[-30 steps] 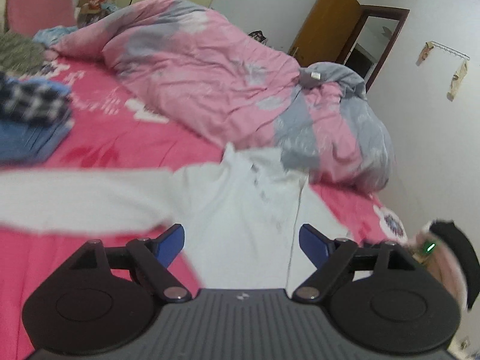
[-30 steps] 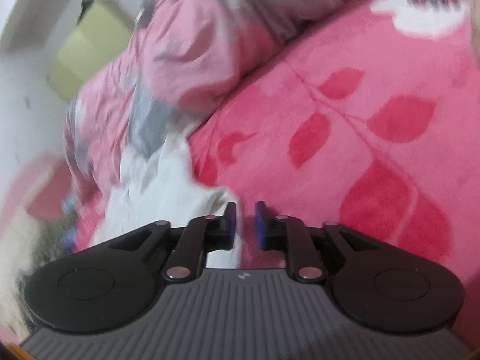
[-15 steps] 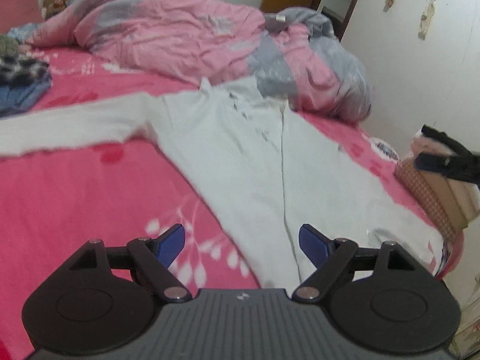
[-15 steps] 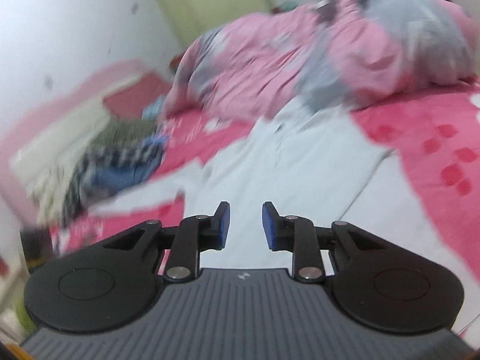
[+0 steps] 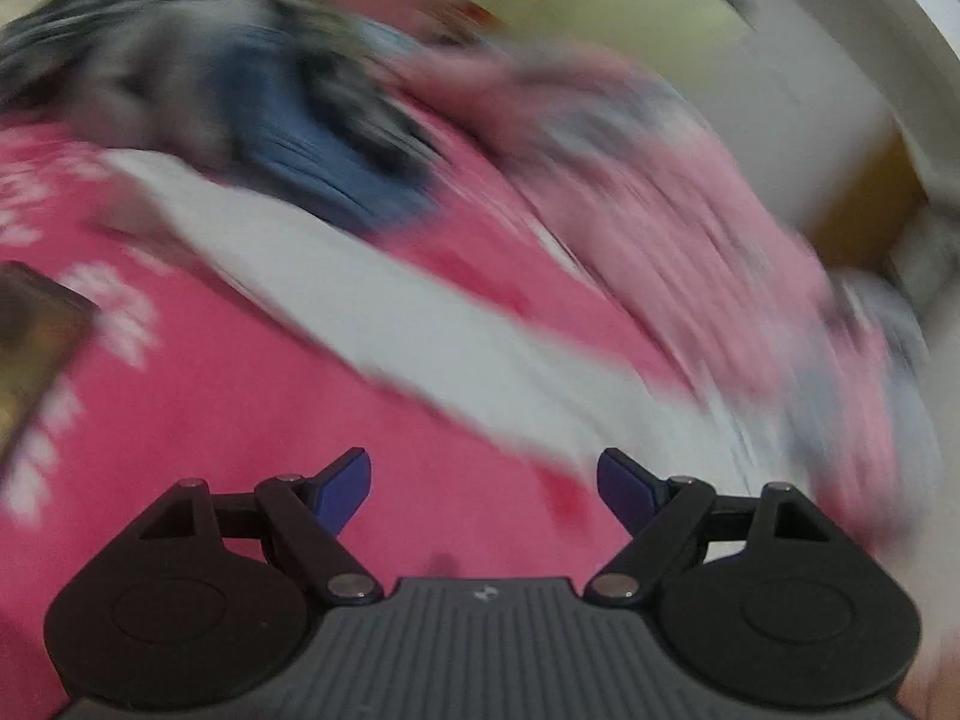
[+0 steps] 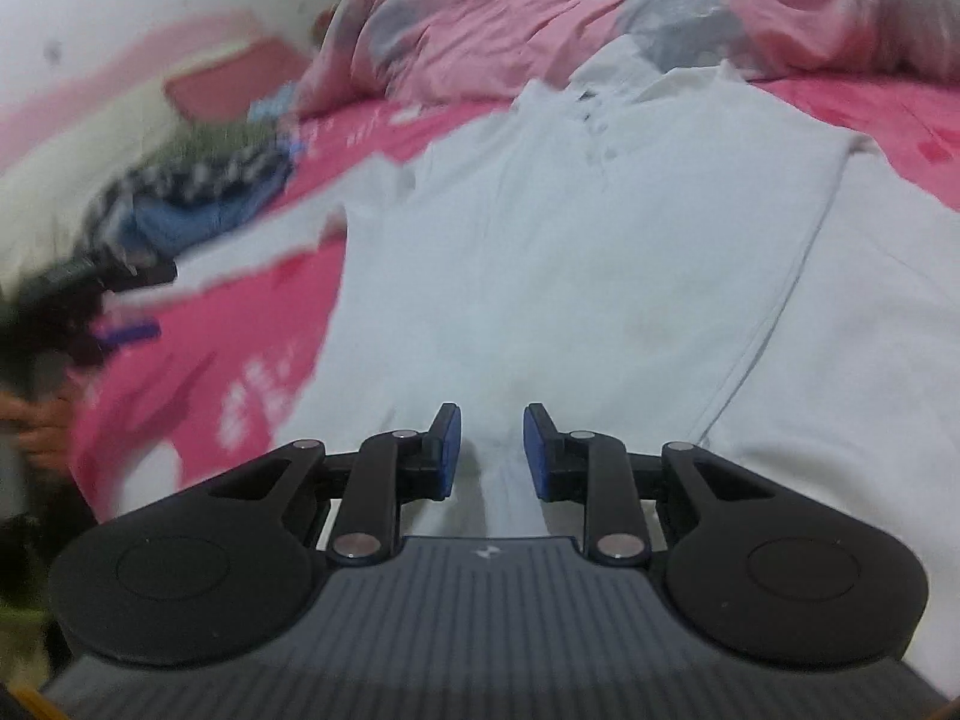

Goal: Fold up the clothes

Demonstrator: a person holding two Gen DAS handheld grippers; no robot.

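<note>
**Both claws swing round to the white shirt, left one heading for the sleeve**

The pink bed sheet (image 6: 252, 396) carries everything here, with the rumpled pink and grey duvet (image 6: 516, 18) heaped along its far side. Spread flat across the sheet, collar towards the duvet, lies the white long-sleeved shirt (image 6: 570, 252), buttons up, one sleeve (image 5: 384, 300) stretched out sideways towards the pile of checked and blue clothes (image 6: 198, 204).

A second ago the right claw (image 6: 485, 450) was looking at bare sheet and duvet off the shirt's edge; now it has come round and hovers low over the shirt's lower front, near the hem. Its jaws stand only a little apart, with nothing between them, the cloth lying untouched beneath.

The left claw (image 5: 483, 489) has swept away from the shirt's body, where it pointed half a second back, and its view is now badly smeared. It points across the sheet at the outstretched sleeve, its jaws wide apart and holding nothing. From the right side, the left claw (image 6: 129, 333) shows dimly near the sleeve's end, in a person's hand (image 6: 36, 432).

To my eye the shirt is laid out and no fold has been made yet. The sleeve looks the likely first grab, to be brought in over the body.
</note>
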